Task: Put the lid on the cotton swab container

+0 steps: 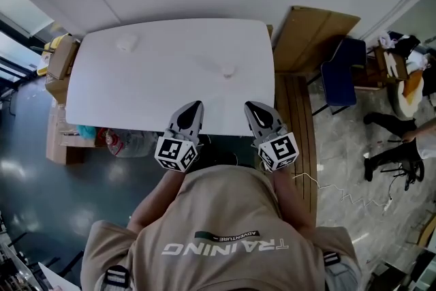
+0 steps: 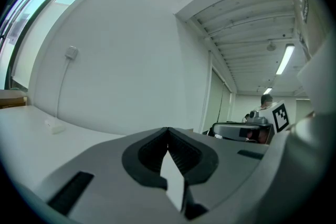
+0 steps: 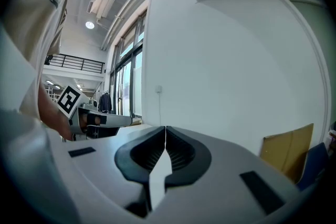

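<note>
Near the far left corner of the white rectangular table (image 1: 150, 92) lies a small pale round piece (image 1: 126, 44) — lid or container, too small to tell. The left gripper (image 1: 194, 108) hangs over the near edge, jaws pressed together, empty. A second small pale piece (image 1: 228, 69) sits mid-table, ahead of the right gripper (image 1: 253, 108) — likewise closed on nothing.

Bright, even light washes the white worktop (image 1: 170, 78) nearly featureless in the head view. Both gripper views bulge fisheye-style, with black vignetted corners. A ceiling strip light (image 2: 285, 59) glares, tall windows (image 3: 123, 86) flare pale, and the nearest surfaces look soft.
</note>
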A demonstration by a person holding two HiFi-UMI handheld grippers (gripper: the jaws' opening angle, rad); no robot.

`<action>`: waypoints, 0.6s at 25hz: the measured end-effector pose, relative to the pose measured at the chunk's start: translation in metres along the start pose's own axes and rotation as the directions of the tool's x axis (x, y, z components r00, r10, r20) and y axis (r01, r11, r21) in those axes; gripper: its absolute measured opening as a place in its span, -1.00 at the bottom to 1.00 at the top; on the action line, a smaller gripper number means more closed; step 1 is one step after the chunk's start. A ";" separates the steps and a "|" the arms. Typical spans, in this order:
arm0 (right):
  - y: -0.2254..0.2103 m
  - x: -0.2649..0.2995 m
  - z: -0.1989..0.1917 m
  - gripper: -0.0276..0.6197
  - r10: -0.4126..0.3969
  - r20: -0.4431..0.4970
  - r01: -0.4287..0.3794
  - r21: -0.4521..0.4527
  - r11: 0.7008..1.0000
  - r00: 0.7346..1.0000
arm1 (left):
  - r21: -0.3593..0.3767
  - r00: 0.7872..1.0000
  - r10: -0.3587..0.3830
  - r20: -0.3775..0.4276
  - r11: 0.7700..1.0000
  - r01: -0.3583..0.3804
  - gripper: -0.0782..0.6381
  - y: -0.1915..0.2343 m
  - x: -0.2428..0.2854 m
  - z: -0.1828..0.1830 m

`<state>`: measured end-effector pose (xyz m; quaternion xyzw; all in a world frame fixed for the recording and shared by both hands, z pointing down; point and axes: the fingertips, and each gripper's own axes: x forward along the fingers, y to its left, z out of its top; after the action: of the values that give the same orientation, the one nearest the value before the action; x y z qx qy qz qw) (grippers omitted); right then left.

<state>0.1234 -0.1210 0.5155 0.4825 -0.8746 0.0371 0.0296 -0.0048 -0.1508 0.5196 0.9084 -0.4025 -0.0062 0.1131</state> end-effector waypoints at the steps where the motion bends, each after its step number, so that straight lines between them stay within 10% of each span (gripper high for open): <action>1: -0.002 0.004 0.001 -0.86 -0.003 -0.003 0.003 -0.003 1.000 1.000 | 0.000 1.000 -0.007 0.001 1.000 0.007 -0.75 0.003 0.004 0.002; 15: -0.021 0.075 0.014 -0.86 -0.106 -0.028 0.106 -0.020 0.994 0.994 | -0.001 0.991 -0.132 -0.028 0.991 0.132 -0.75 0.065 0.044 0.009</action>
<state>0.1006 -0.1969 0.5085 0.5274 -0.8476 0.0343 0.0486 -0.0233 -0.2269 0.5277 0.9331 -0.3398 -0.0006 0.1177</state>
